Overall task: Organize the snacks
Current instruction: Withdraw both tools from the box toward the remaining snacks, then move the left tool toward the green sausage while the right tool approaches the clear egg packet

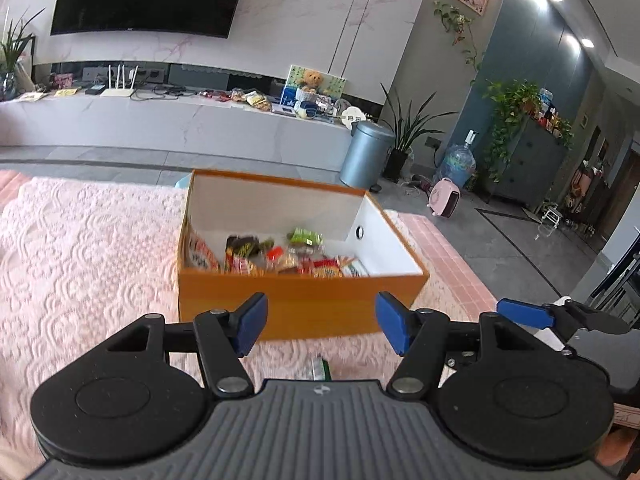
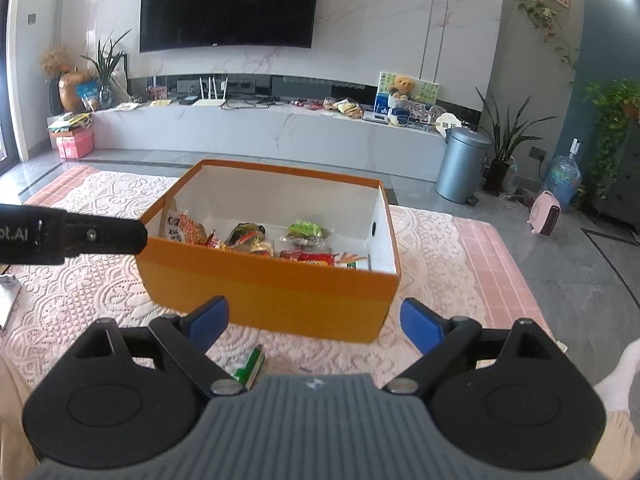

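Right wrist view, green snack packet (image 2: 250, 366) just below open right claw (image 2: 314, 322)

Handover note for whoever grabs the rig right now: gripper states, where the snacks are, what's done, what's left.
Left hand-held gripper: open, empty.
Right hand-held gripper: open, empty.
Orange cardboard box with white inside sits on the pink lace cloth, lid off, already holding a heap of mixed snack packets.
Left: one green and white snack packet lies on the cloth in front of the box, just below both grippers. It looks like the next pick.
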`<state>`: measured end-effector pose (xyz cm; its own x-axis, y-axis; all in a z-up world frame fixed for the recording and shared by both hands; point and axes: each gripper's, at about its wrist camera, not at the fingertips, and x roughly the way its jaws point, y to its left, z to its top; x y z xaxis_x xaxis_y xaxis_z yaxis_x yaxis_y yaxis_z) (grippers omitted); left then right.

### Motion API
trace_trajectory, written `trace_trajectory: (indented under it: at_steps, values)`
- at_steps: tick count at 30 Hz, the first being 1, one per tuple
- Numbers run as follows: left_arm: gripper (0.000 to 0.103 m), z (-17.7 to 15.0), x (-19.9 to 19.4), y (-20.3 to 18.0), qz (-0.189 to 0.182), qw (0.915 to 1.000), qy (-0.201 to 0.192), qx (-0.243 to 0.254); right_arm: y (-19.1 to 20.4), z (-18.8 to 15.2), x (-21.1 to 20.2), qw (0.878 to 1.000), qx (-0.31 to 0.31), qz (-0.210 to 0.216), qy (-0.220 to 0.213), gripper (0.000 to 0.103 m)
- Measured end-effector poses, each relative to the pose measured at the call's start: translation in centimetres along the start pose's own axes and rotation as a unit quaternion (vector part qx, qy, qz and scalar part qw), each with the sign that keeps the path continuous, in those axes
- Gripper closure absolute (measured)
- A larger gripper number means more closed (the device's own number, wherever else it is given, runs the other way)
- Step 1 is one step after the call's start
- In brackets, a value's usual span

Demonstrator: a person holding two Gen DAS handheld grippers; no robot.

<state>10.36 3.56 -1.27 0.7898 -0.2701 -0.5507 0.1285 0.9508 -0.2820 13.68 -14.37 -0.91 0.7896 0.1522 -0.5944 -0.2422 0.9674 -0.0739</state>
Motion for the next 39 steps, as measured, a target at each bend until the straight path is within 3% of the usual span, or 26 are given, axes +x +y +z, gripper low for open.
trace_trajectory:
  at_steps: [9, 20, 25, 29, 39]
  values:
    - [0.03, -4.2, -0.2, 0.3, 0.011, 0.9996, 0.027, -0.002, 0.3, -4.6, -1.0, 1.0, 0.022, -0.012, -0.013, 0.024]
    - [0.034, -7.5, 2.6, 0.7, 0.017, 0.9969, 0.076, -0.012, 0.2, -9.0, 1.9, 0.999, 0.03, -0.021, 0.026, 0.044]
    - [0.034, -7.8, 4.0, 0.4, 0.022, 0.9953, 0.093, -0.01, 0.1, -9.9, 3.7, 0.998, 0.031, -0.013, 0.048, 0.044]
    - [0.036, -7.9, 4.9, 0.4, 0.064, 0.9933, 0.095, 0.003, -0.2, -10.0, 5.3, 0.995, 0.068, 0.009, 0.074, 0.036]
    - [0.036, -7.2, 6.2, 2.0, 0.105, 0.9891, 0.103, -0.004, 1.1, -10.3, 9.5, 0.987, 0.097, 0.011, 0.128, 0.033]
